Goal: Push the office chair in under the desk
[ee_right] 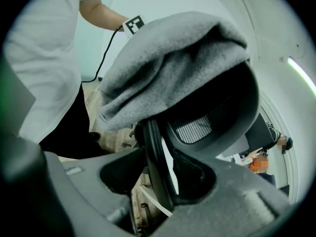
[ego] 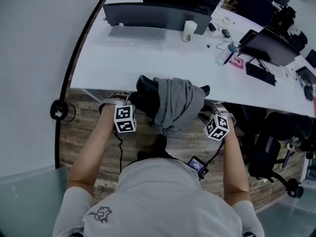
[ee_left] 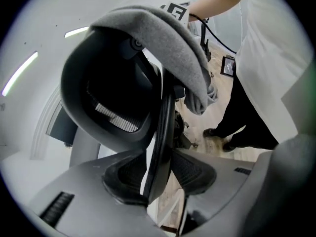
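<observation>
Your chair stands right at the near edge of the worktop, with its back upright and facing you. The seat is hidden from above, so I cannot tell how far under the worktop it already sits. A grey sweater hangs over the top of the back, mostly on the side away from the worktop.

Expect a fairly heavy thing that should nonetheless move easily if it rolls on the wooden floor beside the worktop. It will probably swivel if you push one side harder than the other. The back's black rim looks hard and stiff, and it is the best place to hold or press. The sweater is soft and loose — grip through it and it may slide or drop off.

Your left claw has that rim standing between its pads with a gap showing on one side, so it is released rather than pinching. Your right claw is likewise spread wide around the rim on the other side of the back — resting against it at most, not clamped.

As for writing, nothing on the chair or sweater can be read. The cubes on the claws carry only black-and-white square patterns. A paper cup farther back on the worktop has print too small to make out.
</observation>
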`<state>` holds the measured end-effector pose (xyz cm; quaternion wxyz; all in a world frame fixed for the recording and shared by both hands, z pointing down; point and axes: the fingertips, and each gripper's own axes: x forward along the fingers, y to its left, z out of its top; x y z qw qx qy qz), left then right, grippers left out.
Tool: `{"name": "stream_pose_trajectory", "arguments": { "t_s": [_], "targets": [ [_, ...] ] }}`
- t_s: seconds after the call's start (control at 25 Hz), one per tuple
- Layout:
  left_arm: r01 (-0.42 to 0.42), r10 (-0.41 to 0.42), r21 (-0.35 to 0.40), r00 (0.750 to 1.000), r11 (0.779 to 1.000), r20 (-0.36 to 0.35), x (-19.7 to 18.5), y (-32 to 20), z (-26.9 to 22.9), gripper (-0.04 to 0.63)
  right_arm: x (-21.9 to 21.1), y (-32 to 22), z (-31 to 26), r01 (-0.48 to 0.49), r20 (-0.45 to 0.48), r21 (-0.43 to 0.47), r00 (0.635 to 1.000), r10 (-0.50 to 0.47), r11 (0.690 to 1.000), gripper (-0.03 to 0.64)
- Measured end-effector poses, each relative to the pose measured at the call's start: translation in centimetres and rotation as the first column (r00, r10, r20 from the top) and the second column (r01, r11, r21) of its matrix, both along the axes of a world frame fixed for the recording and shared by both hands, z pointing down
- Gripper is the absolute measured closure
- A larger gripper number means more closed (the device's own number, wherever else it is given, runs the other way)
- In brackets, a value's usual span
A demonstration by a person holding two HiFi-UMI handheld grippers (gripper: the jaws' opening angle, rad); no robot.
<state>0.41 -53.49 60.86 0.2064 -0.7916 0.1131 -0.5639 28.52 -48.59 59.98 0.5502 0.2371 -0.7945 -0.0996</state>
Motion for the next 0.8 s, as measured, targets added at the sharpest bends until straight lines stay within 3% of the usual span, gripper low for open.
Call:
{"name": "stream_pose_trajectory", "arguments": {
  "t_s": [0.2,0.28,0.32,0.44,0.64,0.8],
  "targets": [
    [0.048,-0.045,0.026,0.993,0.999,-0.112,-0.5,1.6,-3.9,0.442,-0.5,1.2,-2.5,-0.07,0.057,0.048,0.996,0.067,0.996,0.436],
    [0.086,-0.086,-0.004,0.976,0.996,-0.199,-0.6,2.5,-5.3,0.442,-0.6,1.7,-3.4,-0.136,0.091,0.063,0.987,0.13,0.989,0.439],
    [0.109,-0.117,-0.045,0.956,0.993,-0.269,-0.6,3.1,-6.1,0.442,-0.7,1.9,-3.8,-0.171,0.115,0.069,0.98,0.162,0.983,0.439],
    [0.151,-0.21,-0.161,0.857,0.975,-0.471,-0.5,5.0,-9.0,0.442,-1.7,2.6,-5.3,-0.266,0.207,0.085,0.947,0.244,0.96,0.442],
    [0.198,-0.279,-0.197,0.737,0.96,-0.616,-1.5,7.6,-11.6,0.45,-4.0,4.8,-7.2,-0.38,0.352,0.103,0.878,0.324,0.919,0.505],
    [0.22,-0.316,-0.228,0.615,0.949,-0.722,-2.3,10.2,-14.0,0.56,-6.5,7.5,-9.7,-0.437,0.455,0.143,0.826,0.333,0.888,0.549]
  ]
}}
